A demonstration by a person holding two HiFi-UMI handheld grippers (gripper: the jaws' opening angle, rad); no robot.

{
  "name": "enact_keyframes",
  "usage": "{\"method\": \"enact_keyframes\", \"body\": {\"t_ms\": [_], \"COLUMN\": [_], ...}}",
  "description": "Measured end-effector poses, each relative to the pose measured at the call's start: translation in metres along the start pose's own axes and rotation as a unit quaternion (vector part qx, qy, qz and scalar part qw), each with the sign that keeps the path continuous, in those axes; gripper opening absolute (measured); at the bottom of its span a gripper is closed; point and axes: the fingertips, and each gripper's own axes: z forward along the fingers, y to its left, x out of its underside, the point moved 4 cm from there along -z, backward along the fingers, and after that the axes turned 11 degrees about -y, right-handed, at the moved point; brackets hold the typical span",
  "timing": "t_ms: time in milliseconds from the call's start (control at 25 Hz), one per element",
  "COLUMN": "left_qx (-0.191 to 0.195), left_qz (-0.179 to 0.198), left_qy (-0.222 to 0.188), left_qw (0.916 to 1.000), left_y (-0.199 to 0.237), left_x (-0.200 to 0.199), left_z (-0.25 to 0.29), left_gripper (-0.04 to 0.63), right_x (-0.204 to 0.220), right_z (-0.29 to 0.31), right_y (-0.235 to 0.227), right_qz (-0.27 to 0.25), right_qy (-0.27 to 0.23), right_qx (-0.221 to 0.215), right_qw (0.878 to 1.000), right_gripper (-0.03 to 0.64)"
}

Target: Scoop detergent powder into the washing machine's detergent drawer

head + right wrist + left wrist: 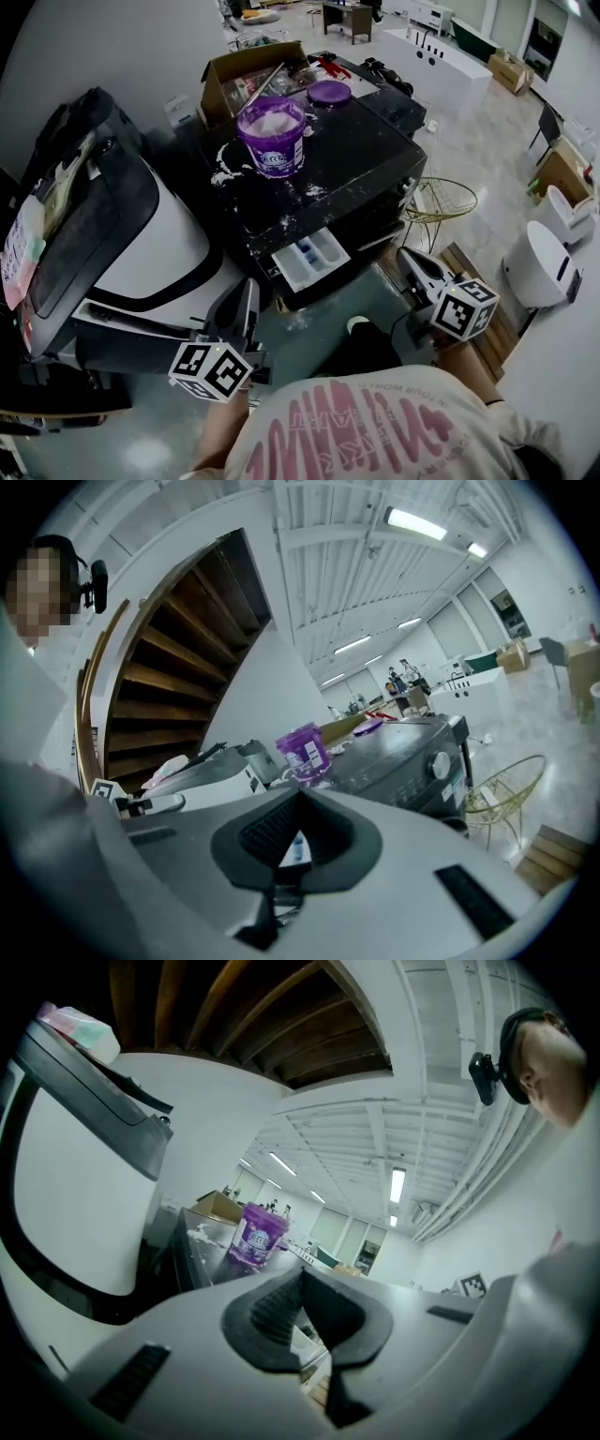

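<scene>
A purple detergent tub (272,136) full of white powder stands open on the black washing machine's top (366,155). Its purple lid (328,92) lies behind it, and a thin grey handle (267,82) leans out of the tub. The white detergent drawer (314,258) is pulled out at the machine's front. My left gripper (248,289) hangs low, left of the drawer, shut and empty. My right gripper (405,255) is to the drawer's right, also shut and empty. The tub (255,1237) shows beyond the closed left gripper (302,1288), and the tub (305,752) also beyond the closed right gripper (298,806).
Spilled powder (223,173) lies on the machine top. A white machine with a raised dark lid (141,244) stands at the left. A cardboard box (244,67) sits behind the tub. A yellow wire basket (439,202), wooden slats (469,267) and a white bin (539,262) are at the right.
</scene>
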Motion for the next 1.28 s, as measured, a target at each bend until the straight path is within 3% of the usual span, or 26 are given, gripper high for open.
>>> {"method": "enact_keyframes", "body": {"t_ms": [160, 400, 840, 1120, 1280], "left_qx": [-0.055, -0.124, -0.246, -0.309, -0.347], "left_qz": [-0.009, 0.008, 0.019, 0.018, 0.016], "left_qy": [-0.042, -0.094, -0.128, -0.147, -0.163], "left_qw": [0.9976, 0.9878, 0.9604, 0.9394, 0.9235], "left_y": [0.007, 0.007, 0.011, 0.001, -0.001], "left_x": [-0.016, -0.035, -0.026, -0.007, 0.001], "left_z": [0.017, 0.031, 0.022, 0.001, -0.015], "left_gripper": [0.003, 0.003, 0.003, 0.003, 0.003], "right_x": [-0.020, -0.050, -0.086, -0.111, -0.117], "right_z": [0.052, 0.124, 0.236, 0.289, 0.315], "right_y": [-0.013, -0.009, -0.003, 0.008, 0.023], "right_qz": [0.021, 0.019, -0.053, -0.114, -0.142], "right_qy": [0.015, 0.034, 0.074, 0.091, 0.120], "right_qx": [-0.072, -0.189, -0.310, -0.376, -0.419], "right_qw": [0.997, 0.981, 0.946, 0.915, 0.889], "right_gripper": [-0.003, -0.003, 0.003, 0.038, 0.066]}}
